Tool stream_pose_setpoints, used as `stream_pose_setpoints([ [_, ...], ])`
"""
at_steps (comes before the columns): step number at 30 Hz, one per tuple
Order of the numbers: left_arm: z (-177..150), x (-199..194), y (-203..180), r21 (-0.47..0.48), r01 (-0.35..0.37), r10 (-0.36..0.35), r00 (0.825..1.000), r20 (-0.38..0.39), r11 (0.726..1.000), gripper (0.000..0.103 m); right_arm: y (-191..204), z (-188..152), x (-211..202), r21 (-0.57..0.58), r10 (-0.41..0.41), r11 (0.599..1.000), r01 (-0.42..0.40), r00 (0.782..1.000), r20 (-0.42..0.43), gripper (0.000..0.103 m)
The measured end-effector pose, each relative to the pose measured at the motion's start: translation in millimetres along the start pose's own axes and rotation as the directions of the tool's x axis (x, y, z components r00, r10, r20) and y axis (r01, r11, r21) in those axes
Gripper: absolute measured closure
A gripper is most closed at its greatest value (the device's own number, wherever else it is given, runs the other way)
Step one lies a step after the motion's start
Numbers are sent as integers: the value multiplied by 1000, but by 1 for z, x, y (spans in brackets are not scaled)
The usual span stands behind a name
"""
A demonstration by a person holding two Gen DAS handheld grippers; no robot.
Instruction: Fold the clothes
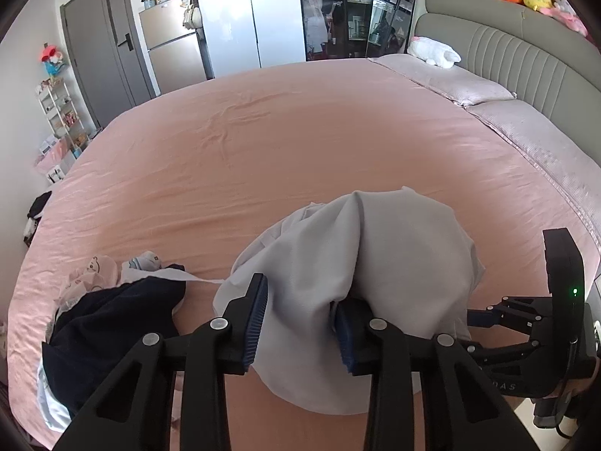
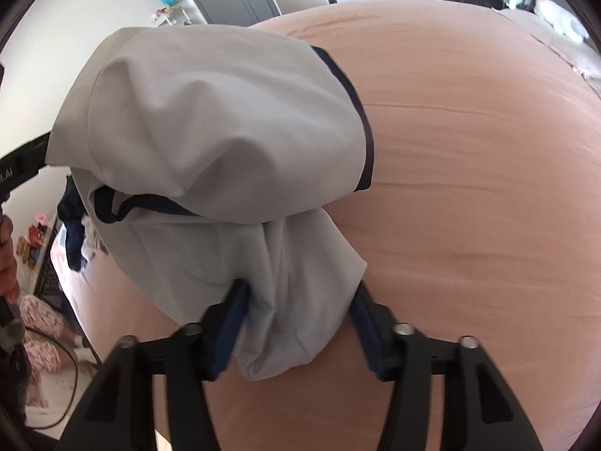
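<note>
Up close, the left gripper (image 1: 300,323) points forward over the bed (image 1: 263,143), pinching the light grey garment (image 1: 394,248) bunched ahead. Just beside it, the right gripper (image 2: 296,323) clamps the same cloth, draped beyond its fingers.

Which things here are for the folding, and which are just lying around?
For the folding:
- grey garment
- left tongs
- right tongs
- pile of clothes

Just lying around:
- white plush toy
- pillows
- fridge
</note>
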State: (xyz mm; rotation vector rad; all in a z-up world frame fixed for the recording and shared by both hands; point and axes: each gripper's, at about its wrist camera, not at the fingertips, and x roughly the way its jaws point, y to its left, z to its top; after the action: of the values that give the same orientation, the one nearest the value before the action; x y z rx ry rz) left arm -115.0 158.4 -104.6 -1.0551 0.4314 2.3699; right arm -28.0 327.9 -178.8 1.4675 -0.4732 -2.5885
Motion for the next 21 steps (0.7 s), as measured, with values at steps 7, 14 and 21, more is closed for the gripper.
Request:
stream_pose_setpoints([
  [7, 6, -8, 11, -23, 7, -6, 1000, 21, 1000, 72, 9, 13, -14, -7, -13, 1000, 13, 999, 45, 93],
  [14, 11, -15, 18, -18, -11, 12, 999, 32, 1000, 72, 16, 28, -37, -32, -56, 998, 60, 993, 103, 95],
  [21, 21, -20, 17, 14, -1, 0, 999, 53, 1000, 77, 23, 43, -56, -40, -99, 994, 106, 985, 141, 95],
])
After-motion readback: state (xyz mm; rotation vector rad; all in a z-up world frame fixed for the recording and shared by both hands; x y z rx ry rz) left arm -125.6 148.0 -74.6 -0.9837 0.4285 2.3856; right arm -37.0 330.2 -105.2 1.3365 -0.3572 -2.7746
